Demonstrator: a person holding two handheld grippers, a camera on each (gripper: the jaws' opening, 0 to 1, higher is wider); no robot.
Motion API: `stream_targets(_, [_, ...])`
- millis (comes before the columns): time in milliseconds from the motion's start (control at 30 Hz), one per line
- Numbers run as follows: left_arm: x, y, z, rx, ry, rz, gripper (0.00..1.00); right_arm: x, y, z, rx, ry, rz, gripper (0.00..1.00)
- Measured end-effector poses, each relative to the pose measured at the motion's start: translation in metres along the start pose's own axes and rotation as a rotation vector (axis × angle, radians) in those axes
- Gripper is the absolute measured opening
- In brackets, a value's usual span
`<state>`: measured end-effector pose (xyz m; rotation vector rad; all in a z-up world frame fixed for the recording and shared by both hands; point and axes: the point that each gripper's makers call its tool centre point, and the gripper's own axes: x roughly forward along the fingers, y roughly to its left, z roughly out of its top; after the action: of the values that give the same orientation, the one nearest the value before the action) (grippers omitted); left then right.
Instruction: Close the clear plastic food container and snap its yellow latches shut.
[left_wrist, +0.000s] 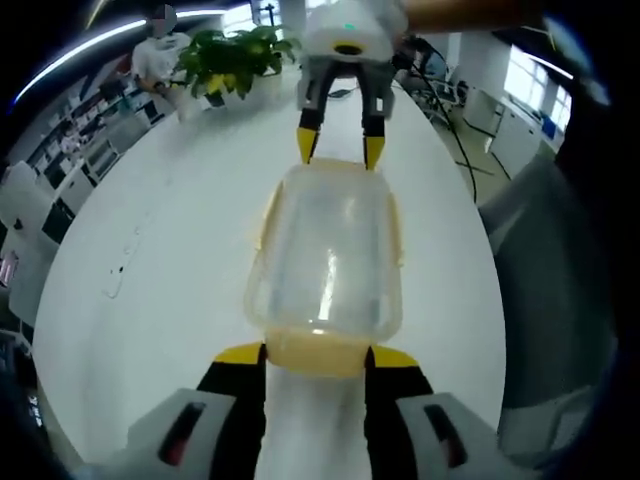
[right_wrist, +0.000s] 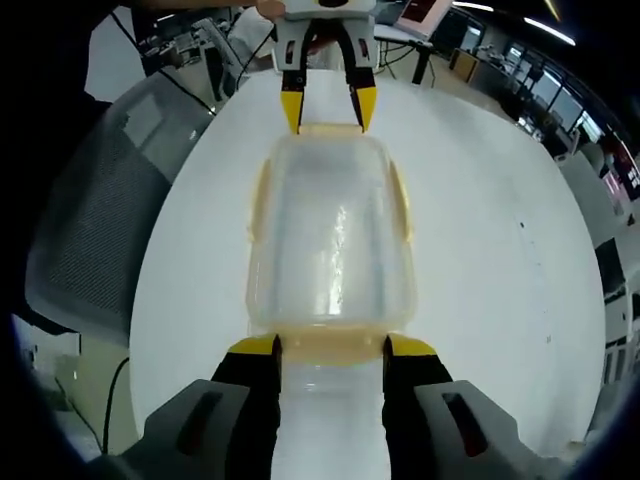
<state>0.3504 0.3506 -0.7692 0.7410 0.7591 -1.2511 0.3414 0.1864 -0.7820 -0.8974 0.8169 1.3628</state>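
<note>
Your left gripper (left_wrist: 316, 356) sits at the 6 o'clock edge of the left gripper view, its yellow-tipped jaws spread wide, one on each side of the near yellow latch (left_wrist: 316, 351) of the clear plastic food container (left_wrist: 325, 255). Its lid is on, and it lies lengthwise on the white table (left_wrist: 160, 250), running from 6 toward 12 o'clock. At 12 o'clock your right gripper (left_wrist: 341, 150) faces you, jaws apart, tips at the container's far end. In the right gripper view the picture mirrors: the right gripper (right_wrist: 331, 346) brackets the near latch (right_wrist: 330, 345) while the left gripper (right_wrist: 327, 110) stands at 12 o'clock. A grey mesh chair (right_wrist: 100, 220) waits at 9 o'clock, and a potted plant (left_wrist: 228, 58) sits at 11 o'clock in the left gripper view.
</note>
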Motion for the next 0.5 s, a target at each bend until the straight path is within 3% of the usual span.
stream_targets(500, [0.013,-0.001,0.018,0.004,-0.003,-0.01,0.33,-0.011,-0.001,-0.021,0.003,0.008,-0.009,0.36])
